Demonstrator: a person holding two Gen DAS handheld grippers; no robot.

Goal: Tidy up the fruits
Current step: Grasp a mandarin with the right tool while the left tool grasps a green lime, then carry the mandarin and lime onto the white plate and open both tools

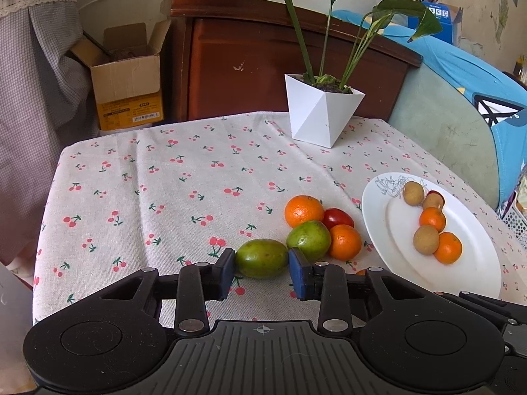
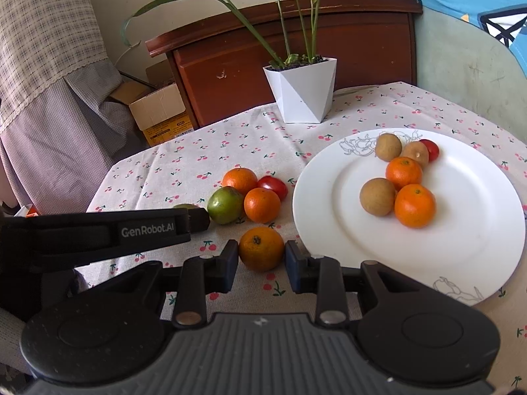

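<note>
In the left wrist view my left gripper (image 1: 262,268) has its blue pads against both sides of a green fruit (image 1: 262,258) on the cherry-print cloth. Behind it lie a second green fruit (image 1: 308,239), two oranges (image 1: 303,210) (image 1: 345,242) and a red tomato (image 1: 337,218). In the right wrist view my right gripper (image 2: 262,258) brackets an orange (image 2: 261,248) on the cloth, pads close to its sides. The white plate (image 2: 461,247) to the right holds several fruits: oranges (image 2: 414,204), brown fruits (image 2: 377,196) and a tomato (image 2: 431,149).
A white faceted pot (image 1: 318,115) with a tall plant stands at the back of the table. A wooden cabinet (image 1: 247,65) and a cardboard box (image 1: 126,79) are behind the table. The left gripper's arm (image 2: 98,233) crosses the right wrist view at left.
</note>
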